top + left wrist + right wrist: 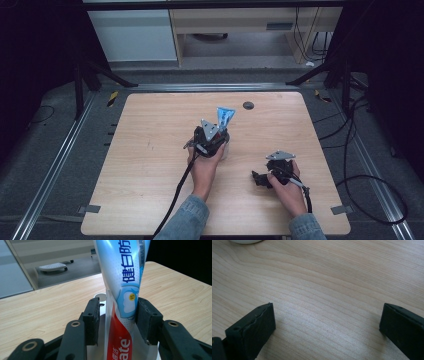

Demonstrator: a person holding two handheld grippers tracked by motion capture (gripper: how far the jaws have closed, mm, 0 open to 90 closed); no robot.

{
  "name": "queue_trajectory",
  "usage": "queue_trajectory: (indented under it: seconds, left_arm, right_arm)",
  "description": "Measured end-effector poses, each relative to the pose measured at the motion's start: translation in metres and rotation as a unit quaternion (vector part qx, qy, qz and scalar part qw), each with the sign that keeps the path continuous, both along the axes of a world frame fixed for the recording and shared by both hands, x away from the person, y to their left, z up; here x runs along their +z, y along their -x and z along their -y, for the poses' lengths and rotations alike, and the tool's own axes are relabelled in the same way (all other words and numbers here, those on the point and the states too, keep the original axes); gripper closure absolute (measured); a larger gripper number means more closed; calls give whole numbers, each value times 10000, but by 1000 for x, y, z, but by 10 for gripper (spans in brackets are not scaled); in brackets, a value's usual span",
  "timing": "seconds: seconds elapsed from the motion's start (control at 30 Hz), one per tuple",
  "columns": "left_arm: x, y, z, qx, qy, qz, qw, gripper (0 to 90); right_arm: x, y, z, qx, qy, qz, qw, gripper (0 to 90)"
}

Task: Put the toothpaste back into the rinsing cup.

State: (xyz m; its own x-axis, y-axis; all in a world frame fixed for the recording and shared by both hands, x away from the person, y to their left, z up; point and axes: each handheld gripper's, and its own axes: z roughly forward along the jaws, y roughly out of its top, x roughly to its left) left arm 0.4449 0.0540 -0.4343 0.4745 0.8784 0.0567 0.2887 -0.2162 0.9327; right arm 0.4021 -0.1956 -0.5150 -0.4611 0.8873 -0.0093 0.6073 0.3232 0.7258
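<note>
A blue, white and red toothpaste tube (122,277) stands upright in a white cup (100,295) near the table's middle, its crimped end (225,116) leaning up and to the right. My left gripper (219,136) has its jaws on either side of the tube. In the left gripper view (117,315) the right pad touches the tube's edge and a narrow gap shows at the left pad, so it is open. My right gripper (258,178) rests low over bare wood at the front right, open wide with nothing between its jaws (327,322).
The wooden table (150,165) has a dark round grommet (248,105) near its far edge. The white cup's base (244,241) shows at the top left of the right gripper view. Black frame legs and cables lie beyond the table's sides.
</note>
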Motion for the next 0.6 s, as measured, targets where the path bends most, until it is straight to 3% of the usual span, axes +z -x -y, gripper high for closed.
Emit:
queue_trajectory:
  seconds: [0.6]
  left_arm:
    - [3, 10, 2, -108, -36, 72, 9999, 508]
  right_arm:
    - [0, 0, 0, -7, -16, -7, 10000, 6]
